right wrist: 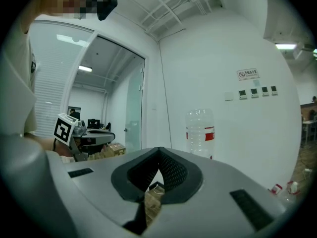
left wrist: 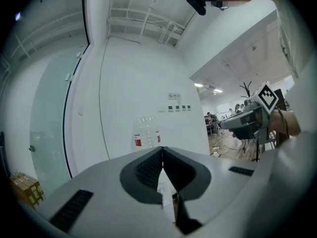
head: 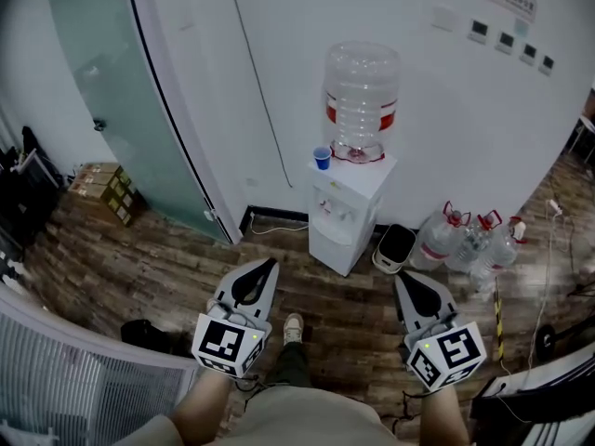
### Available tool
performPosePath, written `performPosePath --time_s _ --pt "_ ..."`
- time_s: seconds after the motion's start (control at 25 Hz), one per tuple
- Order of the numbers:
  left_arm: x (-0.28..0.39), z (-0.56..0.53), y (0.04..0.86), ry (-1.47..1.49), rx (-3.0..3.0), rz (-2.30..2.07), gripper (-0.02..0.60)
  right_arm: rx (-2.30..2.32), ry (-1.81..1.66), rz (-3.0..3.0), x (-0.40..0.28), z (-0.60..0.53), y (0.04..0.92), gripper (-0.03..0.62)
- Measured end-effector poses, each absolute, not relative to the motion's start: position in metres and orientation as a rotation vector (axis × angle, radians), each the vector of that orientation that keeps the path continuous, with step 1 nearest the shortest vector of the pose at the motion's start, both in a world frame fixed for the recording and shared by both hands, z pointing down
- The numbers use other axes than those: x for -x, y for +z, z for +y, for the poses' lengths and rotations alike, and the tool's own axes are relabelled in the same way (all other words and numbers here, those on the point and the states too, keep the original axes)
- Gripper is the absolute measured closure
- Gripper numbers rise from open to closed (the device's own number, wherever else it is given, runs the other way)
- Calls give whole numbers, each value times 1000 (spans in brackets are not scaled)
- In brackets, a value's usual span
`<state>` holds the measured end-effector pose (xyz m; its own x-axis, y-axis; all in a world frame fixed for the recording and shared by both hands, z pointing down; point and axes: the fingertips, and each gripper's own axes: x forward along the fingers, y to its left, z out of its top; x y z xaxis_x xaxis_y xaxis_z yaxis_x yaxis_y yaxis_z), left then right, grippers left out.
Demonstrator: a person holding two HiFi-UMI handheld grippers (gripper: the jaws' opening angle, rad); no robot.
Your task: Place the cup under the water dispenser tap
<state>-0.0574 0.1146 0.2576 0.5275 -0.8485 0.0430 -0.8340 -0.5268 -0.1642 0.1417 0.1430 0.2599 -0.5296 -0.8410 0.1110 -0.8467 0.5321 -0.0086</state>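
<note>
The cup (head: 322, 158) stands on top of the dispenser (head: 346, 214), not under its tap. Left gripper (head: 268, 266) and right gripper (head: 403, 278) point to the dispenser from well apart, both closed and empty, probably because no grasp is started yet

Approach to the water dispenser (head: 346, 214): the wooden floor (head: 339, 295) before it lies open. A waste bin (head: 394, 247) and spare water bottles (head: 469, 240) block its right side; its left stays free up to the glass door (head: 121, 91) (cardboard boxes (head: 110, 191) at its foot). On top, the large bottle (head: 362, 100) hems the blue cup (head: 322, 158) from the right, and the wall (head: 437, 110) closes the rear.
</note>
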Motion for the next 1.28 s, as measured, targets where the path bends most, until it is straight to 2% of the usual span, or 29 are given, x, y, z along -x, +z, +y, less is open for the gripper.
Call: performPosePath --time_s 0.36,0.8,1.28 --pt "54 25 251 -158 2732 1323 573 -1503 168 -2614 -122 62 257 586" --pt "67 -113 260 -152 2834 1183 507 -1564 252 -2510 -91 -54 259 588" --pt "43 -186 298 -234 2824 998 313 -1708 218 -2419 -92 -120 283 586"
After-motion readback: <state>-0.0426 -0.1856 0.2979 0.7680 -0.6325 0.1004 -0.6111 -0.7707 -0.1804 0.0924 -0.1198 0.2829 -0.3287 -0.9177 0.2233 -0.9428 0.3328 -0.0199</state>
